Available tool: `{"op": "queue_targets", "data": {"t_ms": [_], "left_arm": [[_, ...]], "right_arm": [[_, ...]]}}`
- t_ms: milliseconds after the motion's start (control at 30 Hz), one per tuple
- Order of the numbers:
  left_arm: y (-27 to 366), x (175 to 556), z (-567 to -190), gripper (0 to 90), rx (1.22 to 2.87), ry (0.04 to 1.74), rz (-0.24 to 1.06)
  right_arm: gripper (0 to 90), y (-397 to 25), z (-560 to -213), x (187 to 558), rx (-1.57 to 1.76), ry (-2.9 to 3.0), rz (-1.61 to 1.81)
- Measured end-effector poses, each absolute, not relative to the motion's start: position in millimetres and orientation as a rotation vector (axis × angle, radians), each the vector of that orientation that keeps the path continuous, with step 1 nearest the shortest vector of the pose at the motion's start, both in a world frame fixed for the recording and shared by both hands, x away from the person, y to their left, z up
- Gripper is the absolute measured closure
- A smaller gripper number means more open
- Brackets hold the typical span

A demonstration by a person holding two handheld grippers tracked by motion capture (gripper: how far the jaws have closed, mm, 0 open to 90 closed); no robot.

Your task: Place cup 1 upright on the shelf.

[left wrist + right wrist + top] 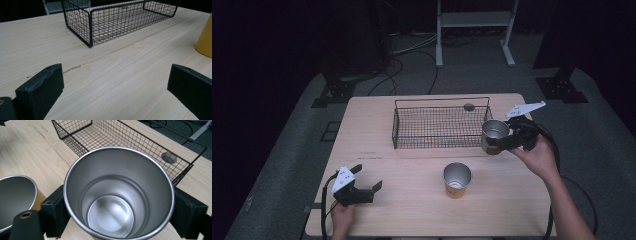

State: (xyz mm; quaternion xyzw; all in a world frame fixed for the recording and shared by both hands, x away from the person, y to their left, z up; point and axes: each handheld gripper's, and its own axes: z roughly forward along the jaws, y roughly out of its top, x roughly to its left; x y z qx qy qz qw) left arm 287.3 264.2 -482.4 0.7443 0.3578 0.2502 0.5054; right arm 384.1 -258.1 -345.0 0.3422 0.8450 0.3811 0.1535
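Two handheld grippers, each matte black. The left gripper (364, 189) carries a pale grey three-cornered plate on top and a black cable trailing off the table's near edge; its blocky jaws have rounded top edges, one showing a small screw hole. The right gripper (498, 142) bears a like plate with a long pointed tip, and a thick black cable looping behind it. A brass-coloured ringed hole marks its near body. The person's forearms are bare, no sleeves.
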Motion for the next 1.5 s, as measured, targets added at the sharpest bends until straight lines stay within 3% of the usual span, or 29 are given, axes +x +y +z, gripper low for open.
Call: {"op": "queue_targets", "data": {"t_ms": [1500], "left_arm": [[264.5, 287.2, -482.4, 0.0, 1.792, 0.86, 0.6]], "right_arm": [[15.2, -218.5, -327.7, 469.8, 1.047, 2.447, 0.955]]}}
